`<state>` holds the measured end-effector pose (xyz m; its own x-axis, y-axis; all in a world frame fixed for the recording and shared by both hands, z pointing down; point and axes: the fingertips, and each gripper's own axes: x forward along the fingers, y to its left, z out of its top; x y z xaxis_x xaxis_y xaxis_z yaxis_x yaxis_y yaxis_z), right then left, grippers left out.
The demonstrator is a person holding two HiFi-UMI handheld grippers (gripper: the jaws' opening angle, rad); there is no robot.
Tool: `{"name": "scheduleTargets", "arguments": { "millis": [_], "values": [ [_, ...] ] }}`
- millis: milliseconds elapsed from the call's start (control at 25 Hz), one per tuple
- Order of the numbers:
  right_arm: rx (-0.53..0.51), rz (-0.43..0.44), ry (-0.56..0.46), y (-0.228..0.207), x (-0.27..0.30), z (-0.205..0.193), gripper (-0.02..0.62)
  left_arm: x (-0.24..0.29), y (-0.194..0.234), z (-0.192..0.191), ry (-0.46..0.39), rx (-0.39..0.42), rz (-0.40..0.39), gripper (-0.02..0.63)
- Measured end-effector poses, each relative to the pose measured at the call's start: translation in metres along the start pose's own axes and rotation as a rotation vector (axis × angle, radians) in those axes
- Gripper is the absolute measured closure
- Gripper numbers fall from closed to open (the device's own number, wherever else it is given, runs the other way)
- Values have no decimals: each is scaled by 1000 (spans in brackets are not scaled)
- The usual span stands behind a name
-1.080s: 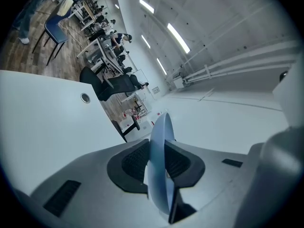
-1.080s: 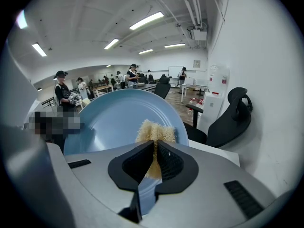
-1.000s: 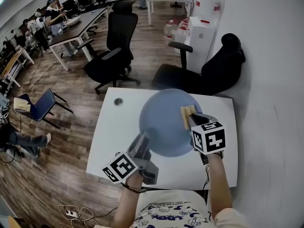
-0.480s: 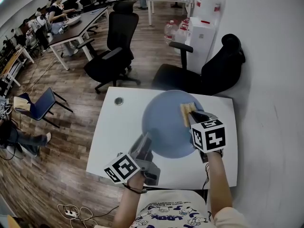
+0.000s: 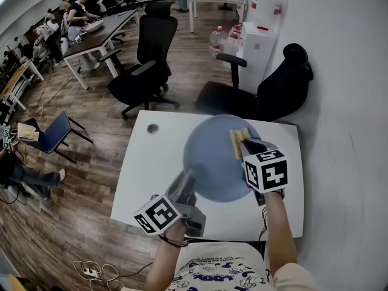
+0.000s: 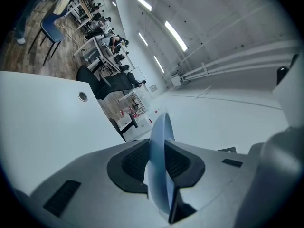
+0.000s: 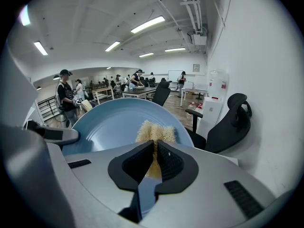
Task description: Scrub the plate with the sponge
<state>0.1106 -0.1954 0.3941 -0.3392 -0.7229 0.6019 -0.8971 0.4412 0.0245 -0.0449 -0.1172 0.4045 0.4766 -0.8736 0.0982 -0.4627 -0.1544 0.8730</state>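
Observation:
A large blue plate (image 5: 215, 153) is held above the white table (image 5: 145, 168), tilted up toward me. My left gripper (image 5: 185, 183) is shut on its near-left rim; in the left gripper view the plate (image 6: 159, 148) shows edge-on between the jaws. My right gripper (image 5: 244, 144) is shut on a yellow sponge (image 5: 237, 139), which presses against the plate's upper right part. In the right gripper view the sponge (image 7: 156, 133) sticks out past the jaws against the plate (image 7: 109, 125).
A round cable hole (image 5: 152, 128) sits in the table's far left corner. Black office chairs (image 5: 267, 96) stand behind the table, another chair (image 5: 142, 71) further left. A white wall runs along the right. People sit at desks (image 5: 97, 32) far off.
The plate has shifted slightly to the right, and the left gripper with it. The right gripper and sponge have stayed at about the same spot on the plate.

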Motion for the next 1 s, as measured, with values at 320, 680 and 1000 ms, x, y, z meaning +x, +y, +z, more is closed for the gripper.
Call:
{"name": "scheduleTargets", "arguments": {
  "millis": [320,680,1000],
  "values": [
    [2,-7,-6,2,3,0,557,3,0,-4,15,1,1,529],
    [-6,0,-17,11,6,3,557,3,1,-6,28,-5,3,529],
    [-25,21,-25,25,10,3,557,1,7,-8,31,-17,10,529]
  ]
}}
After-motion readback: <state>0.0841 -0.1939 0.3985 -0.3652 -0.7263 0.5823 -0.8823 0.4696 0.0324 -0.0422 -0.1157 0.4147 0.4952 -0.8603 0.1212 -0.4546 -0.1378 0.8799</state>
